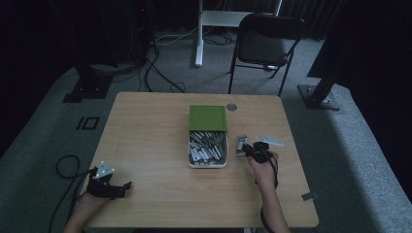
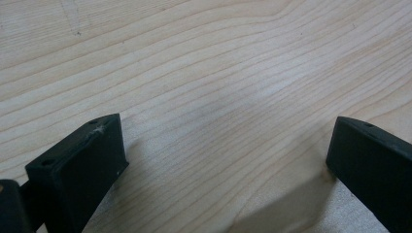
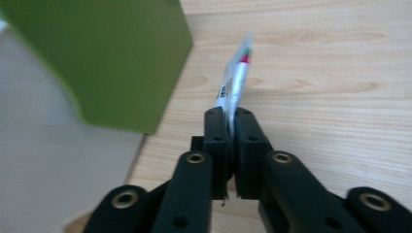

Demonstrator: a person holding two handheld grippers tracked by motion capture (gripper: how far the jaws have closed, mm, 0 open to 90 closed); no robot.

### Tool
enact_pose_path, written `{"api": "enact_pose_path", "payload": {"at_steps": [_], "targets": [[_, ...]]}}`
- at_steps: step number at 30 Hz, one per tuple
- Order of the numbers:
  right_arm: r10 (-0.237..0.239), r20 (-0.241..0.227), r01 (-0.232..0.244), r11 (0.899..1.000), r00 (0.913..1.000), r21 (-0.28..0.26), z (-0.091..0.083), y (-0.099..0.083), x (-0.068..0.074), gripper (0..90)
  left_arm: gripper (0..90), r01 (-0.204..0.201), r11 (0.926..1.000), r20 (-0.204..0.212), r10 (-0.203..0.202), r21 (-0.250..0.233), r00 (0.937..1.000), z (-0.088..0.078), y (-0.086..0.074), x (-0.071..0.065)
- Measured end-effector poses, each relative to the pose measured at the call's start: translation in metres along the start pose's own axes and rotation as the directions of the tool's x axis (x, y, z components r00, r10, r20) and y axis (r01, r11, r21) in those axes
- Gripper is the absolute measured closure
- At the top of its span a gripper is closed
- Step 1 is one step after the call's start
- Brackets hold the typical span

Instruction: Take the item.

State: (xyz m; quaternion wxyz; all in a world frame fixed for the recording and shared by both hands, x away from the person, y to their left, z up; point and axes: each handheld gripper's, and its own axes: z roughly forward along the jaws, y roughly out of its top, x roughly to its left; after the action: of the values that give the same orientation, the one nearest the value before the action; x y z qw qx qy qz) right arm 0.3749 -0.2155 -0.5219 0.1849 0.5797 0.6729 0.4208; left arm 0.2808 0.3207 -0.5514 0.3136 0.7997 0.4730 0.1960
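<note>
While our left gripper [image 2: 226,160] rests spread wide over bare table [image 2: 204,73], our right gripper [image 3: 231,121] clamps a clear sachet [image 3: 234,82] jutting ahead of its jaws, green box [image 3: 97,53] just left

Blurred green lid [image 3: 97,58], edge-cropped

My pale wooden desk [image 2: 218,73] shows smooth, matt grain. My left gripper [image 2: 223,160] has matt black plastic jaws, one scuffed at its edge. My right gripper [image 3: 232,127] pinches a glossy, clear plastic packet [image 3: 235,80]. At ten o'clock stands a matt green box lid [image 3: 97,53].
</note>
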Motion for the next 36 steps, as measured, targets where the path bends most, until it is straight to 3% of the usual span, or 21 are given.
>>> {"api": "enact_pose_path", "payload": {"at_steps": [11, 17, 27, 36], "targets": [[0.019, 0.053, -0.022, 0.999, 0.9984, 0.044, 0.006, -0.012, -0.028, 75.3, 1.4, 0.000, 1.0000, 0.000, 0.000, 0.000, 1.0000, 0.000, 0.000, 0.000], [-0.023, 0.091, 0.016, 0.997, 0.9956, 0.079, 0.014, -0.016, -0.032, 71.5, 1.4, 0.000, 1.0000, 0.000, 0.000, 0.000, 1.0000, 0.000, 0.000, 0.000], [-0.064, 0.111, 0.057, 0.996, 0.9917, 0.064, 0.007, -0.014, -0.032, 43.0, 1.4, 0.000, 1.0000, 0.000, 0.000, 0.000, 1.0000, 0.000, 0.000, 0.000], [-0.055, 0.150, 0.050, 0.998, 0.9872, 0.040, -0.007, -0.014, -0.042, 29.7, 1.4, 0.000, 1.0000, 0.000, 0.000, 0.000, 1.0000, 0.000, 0.000, 0.000]]}}
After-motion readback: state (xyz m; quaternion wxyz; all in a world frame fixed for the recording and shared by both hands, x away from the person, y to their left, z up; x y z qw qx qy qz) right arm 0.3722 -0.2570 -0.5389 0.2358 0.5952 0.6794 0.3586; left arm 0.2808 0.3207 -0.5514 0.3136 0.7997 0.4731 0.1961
